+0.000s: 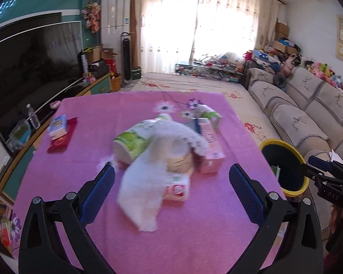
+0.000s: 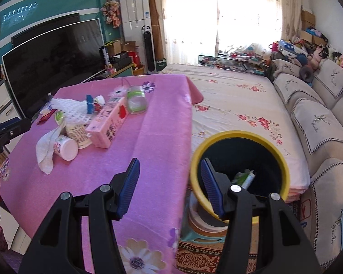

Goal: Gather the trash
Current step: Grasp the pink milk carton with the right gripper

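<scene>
Right wrist view, pink carton (image 2: 108,123) lying lengthwise toward the window, beside it yellow-rimmed bin (image 2: 283,159) holding a wrapper (image 2: 244,177), right tongs (image 2: 169,187) half-open and empty, left tongs (image 1: 171,194) wide and empty.

Bright daylight floods through sheer cream curtains (image 1: 201,27) across the far window wall. A teal wall with white stripes (image 2: 45,2) backs a large black flat-screen television (image 1: 32,64) on the left, beside a tall white standing air conditioner (image 1: 115,16). A beige quilted sofa (image 1: 308,107) (piled with plush toys) lines the right wall, above a cream floral floor covering (image 2: 235,105).
</scene>
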### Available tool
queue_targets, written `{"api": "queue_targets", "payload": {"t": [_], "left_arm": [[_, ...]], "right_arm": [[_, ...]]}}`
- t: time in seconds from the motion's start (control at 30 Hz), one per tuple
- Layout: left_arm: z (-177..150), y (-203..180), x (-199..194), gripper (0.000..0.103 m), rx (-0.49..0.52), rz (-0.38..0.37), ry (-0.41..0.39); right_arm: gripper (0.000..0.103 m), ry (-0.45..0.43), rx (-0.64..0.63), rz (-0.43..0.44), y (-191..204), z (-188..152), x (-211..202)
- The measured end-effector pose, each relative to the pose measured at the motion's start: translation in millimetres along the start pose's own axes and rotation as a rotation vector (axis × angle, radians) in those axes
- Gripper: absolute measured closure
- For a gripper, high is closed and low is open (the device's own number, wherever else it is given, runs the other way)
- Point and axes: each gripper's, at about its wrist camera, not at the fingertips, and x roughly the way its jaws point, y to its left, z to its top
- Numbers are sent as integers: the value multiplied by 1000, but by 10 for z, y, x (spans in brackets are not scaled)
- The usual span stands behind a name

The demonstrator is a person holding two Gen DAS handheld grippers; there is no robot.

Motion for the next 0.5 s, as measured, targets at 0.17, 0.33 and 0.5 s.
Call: {"api": "queue_targets", "payload": {"t": [0.17, 0.33, 0.5], "left_arm": [[-187, 786, -167, 5, -96, 101, -20], [-292, 1175, -218, 5, -141, 123, -25], [-337, 1217, -150, 5, -145, 98, -7]], "right_arm": [[50, 34, -29, 91, 421, 180, 357], [50, 45, -47, 119, 773, 336, 604], [50, 108, -59, 120, 1064, 339, 966]]}}
